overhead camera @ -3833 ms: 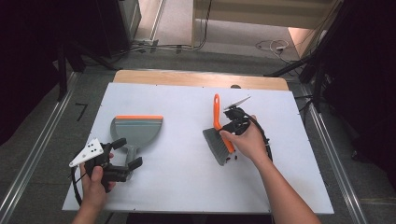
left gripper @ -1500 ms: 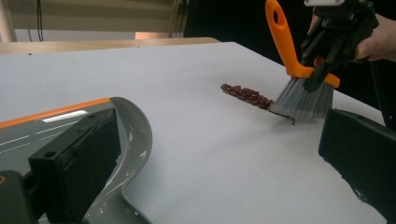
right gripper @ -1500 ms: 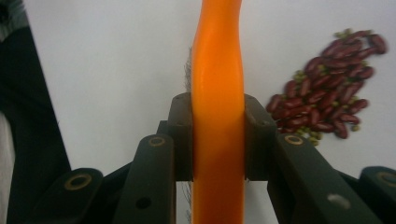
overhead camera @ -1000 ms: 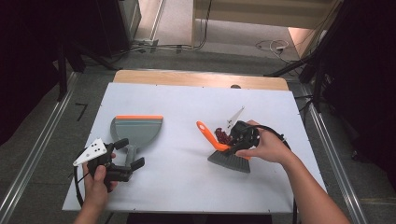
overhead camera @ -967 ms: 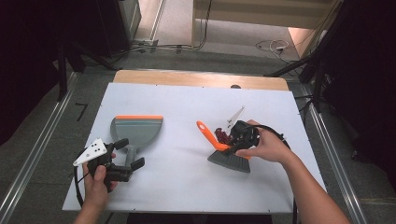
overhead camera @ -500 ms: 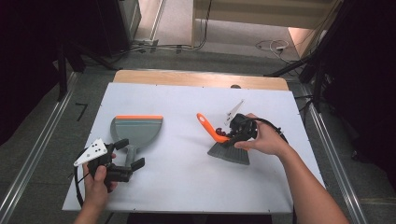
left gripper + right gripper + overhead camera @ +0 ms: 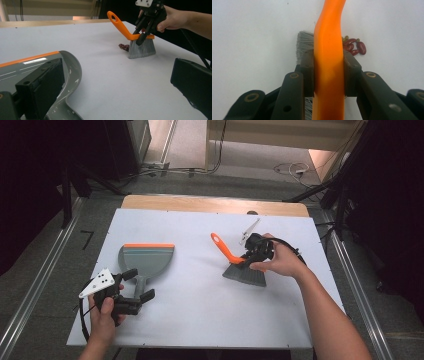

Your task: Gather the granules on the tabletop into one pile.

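My right gripper (image 7: 250,257) is shut on the orange handle of a small brush (image 7: 223,247). Its grey bristles (image 7: 245,276) stand on the white table, right of centre. In the right gripper view both pads (image 7: 308,72) press the handle (image 7: 328,50). A small heap of red beans (image 7: 353,46) lies just beside the bristles, also seen as beans (image 7: 123,46) in the left gripper view. A grey dustpan (image 7: 147,257) with an orange lip lies flat at the left. My left gripper (image 7: 141,283) stands open around its handle, jaws wide apart, the dustpan (image 7: 71,67) by the left jaw.
The white tabletop (image 7: 200,320) ends in a wooden strip (image 7: 200,202) at the far edge, where a small dark thing (image 7: 252,212) sits. A black cable (image 7: 292,247) loops behind my right hand. Metal rails (image 7: 30,305) run along the floor on both sides.
My right gripper has carried the brush a little toward the far side of the table, bristles still down. Earlier the handle pointed away; now it slants left. The left gripper and dustpan have stayed put.
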Demonstrator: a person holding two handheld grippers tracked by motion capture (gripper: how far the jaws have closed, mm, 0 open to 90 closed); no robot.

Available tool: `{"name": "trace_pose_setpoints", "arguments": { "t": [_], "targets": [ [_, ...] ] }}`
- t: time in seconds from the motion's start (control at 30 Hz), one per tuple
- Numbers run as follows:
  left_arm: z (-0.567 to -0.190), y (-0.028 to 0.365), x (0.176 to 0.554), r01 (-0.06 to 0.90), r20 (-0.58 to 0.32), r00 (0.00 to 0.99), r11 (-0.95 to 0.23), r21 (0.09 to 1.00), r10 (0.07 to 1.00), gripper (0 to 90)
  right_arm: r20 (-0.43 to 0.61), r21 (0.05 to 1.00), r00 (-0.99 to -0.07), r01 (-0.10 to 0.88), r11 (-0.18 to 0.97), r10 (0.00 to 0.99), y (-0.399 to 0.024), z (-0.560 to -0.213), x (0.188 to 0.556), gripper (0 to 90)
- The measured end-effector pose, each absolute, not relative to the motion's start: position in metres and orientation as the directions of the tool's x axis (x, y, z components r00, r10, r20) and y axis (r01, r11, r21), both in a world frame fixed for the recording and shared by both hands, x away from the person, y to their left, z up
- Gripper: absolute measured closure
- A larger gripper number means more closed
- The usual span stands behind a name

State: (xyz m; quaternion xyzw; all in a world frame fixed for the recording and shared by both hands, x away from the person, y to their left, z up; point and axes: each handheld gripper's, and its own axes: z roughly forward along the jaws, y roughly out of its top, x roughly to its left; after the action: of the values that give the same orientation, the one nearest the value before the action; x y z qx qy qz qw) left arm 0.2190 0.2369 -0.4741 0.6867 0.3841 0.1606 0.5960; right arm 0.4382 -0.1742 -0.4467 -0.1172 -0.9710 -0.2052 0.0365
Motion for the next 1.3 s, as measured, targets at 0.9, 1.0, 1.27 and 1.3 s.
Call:
{"name": "trace_pose_setpoints", "arguments": {
  "t": [0.9,1.0,1.27,1.3],
  "targets": [
    [-0.475,0.236,0.219,0.339,-0.237,0.654,0.002,0.941,0.719,0.2,0.117,0.424,-0.958,0.286,0.859,0.261,-0.178,-0.446,0.463,66.5],
    [-0.476,0.236,0.220,0.341,-0.239,0.654,0.002,0.940,0.717,0.2,0.113,0.421,-0.957,0.289,0.860,0.267,-0.177,-0.445,0.462,66.5],
    [-0.476,0.236,0.220,0.343,-0.242,0.654,0.004,0.939,0.716,0.1,0.092,0.418,-0.960,0.280,0.864,0.266,-0.175,-0.442,0.458,66.7],
    [-0.476,0.236,0.220,0.343,-0.242,0.655,0.004,0.939,0.716,0.2,0.092,0.417,-0.959,0.283,0.864,0.270,-0.175,-0.442,0.458,66.7]
  ]
}}
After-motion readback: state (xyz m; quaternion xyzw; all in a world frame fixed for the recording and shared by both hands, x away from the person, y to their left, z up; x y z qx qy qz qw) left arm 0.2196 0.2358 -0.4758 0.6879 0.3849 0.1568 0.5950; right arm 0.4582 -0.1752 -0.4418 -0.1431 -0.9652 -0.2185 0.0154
